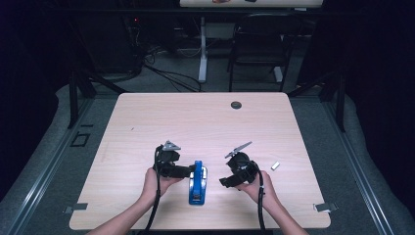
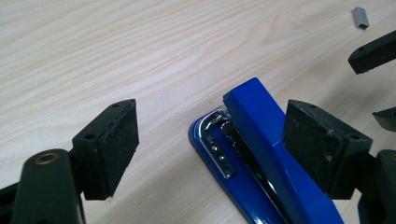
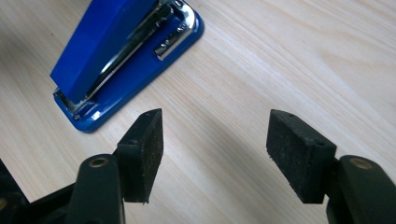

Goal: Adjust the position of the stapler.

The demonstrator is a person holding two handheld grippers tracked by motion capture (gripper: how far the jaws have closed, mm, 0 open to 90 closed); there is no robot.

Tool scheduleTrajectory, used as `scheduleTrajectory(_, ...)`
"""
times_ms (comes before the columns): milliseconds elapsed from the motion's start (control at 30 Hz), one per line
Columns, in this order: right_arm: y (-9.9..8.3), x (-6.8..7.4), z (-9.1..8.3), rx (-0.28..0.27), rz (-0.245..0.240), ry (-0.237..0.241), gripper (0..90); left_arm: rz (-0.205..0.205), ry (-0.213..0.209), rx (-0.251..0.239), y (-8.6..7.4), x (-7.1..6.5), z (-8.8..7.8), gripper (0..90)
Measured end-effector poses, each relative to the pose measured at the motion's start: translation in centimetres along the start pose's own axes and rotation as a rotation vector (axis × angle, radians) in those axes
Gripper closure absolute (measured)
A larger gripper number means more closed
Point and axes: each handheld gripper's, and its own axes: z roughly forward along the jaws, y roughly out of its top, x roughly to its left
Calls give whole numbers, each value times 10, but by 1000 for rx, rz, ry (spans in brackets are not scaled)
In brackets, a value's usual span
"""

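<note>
The blue stapler (image 1: 197, 182) lies flat on the table (image 1: 195, 117), near the front edge and between the two hands. In the left gripper view its chrome mouth (image 2: 218, 144) points up the picture. The left gripper (image 1: 190, 170) sits just beside it — jaws apart, with the stapler's nose lying between them; one pad (image 2: 322, 151) stands in front of the blue top, and whether it touches cannot be told. The right gripper (image 1: 226, 182) hangs off to the stapler's other side, jaws also spread, bare wood between them. A small strip of staples (image 1: 275, 166) lies on the table beyond the right hand — well clear of the stapler.
</note>
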Motion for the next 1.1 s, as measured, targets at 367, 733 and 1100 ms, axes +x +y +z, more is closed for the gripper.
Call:
scheduleTrajectory(367,-31,-19,-27,-35,64,-92,268,53,6,41,0,-29,12,163)
scheduleTrajectory(733,-63,-44,-45,-48,141,-137,237,60,55,146,-8,-36,28,194)
scheduleTrajectory(1100,-63,-54,-44,-59,146,-143,258,204,50,191,-12,-50,32,360)
